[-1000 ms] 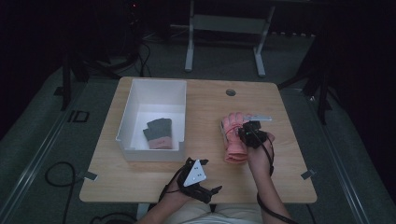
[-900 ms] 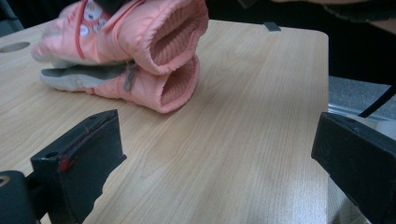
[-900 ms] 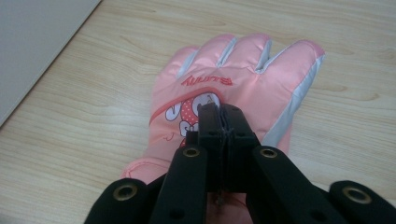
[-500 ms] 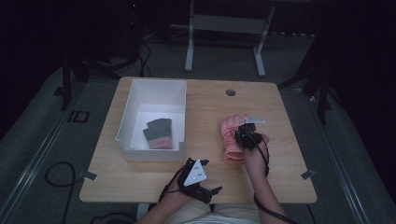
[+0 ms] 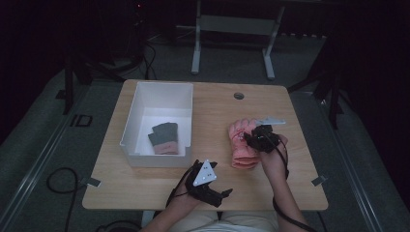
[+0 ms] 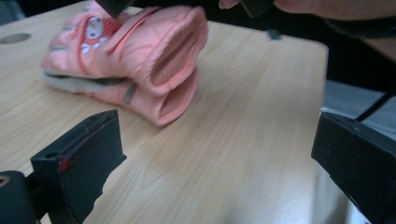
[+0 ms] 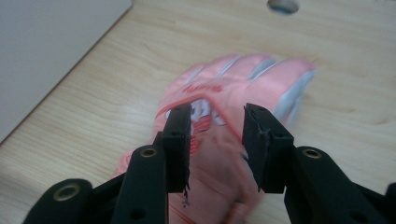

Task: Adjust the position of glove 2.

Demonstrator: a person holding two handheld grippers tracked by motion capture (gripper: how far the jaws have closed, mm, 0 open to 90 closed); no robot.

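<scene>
A pink padded glove (image 5: 240, 147) lies flat on the table's right half, cuff toward the person and fingers pointing away. In the left gripper view the pink glove (image 6: 140, 60) shows its open cuff. My right gripper (image 5: 251, 137) hovers just over the glove's back (image 7: 261, 79). Its jaws have just been opening, and the right gripper (image 7: 217, 112) now stands open, pads clear of the fabric under the gap. My left gripper (image 5: 226, 193) rests near the front edge, pointing right. The left gripper (image 6: 217, 126) is wide open with bare wood between its jaws.
A white bin (image 5: 159, 87) stands on the left half of the table, with dark folded gloves (image 5: 164, 137) inside. A round cable hole (image 5: 239, 95) sits at the far middle of the table. Metal stand legs rise beyond the far edge.
The right hand shifted a little over the pink glove, which stays on the table. The left hand has kept still.
</scene>
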